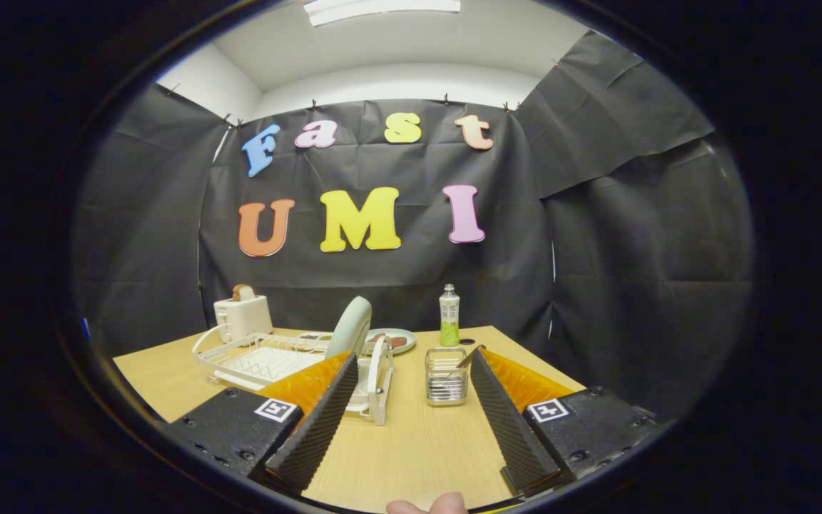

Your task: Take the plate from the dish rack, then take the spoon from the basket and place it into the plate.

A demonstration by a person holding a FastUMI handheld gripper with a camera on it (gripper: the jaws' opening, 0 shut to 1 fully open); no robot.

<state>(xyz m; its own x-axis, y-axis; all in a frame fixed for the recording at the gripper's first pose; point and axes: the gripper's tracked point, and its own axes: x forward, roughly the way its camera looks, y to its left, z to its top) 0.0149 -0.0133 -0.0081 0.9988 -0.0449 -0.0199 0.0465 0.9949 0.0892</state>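
Gripper view: looks forward over a light wooden table inside a booth with black cloth walls.
Gripper: fingers spread wide apart, nothing held between them, bare tabletop in the gap.
Left finger: tip overlaps the near corner of the dish rack.
Right finger: tip sits just beside the basket, on its right.
Dish rack: white, wire-ribbed, ahead of the left finger and spreading out to its left.
Plate: pale green, standing on edge in the dish rack, just beyond the left fingertip.
Basket: small metal mesh holder, upright on the table, ahead between the fingers and nearer the right one.
Spoon: stands in the basket, handle leaning out toward the right.
Toaster: white, behind the rack, bread poking out of the top.
Second plate: lies flat beyond the rack, dark food on it.
Bottle: upright, green contents, behind the basket.
Fingertips of a hand: visible at the near edge, below the gripper.
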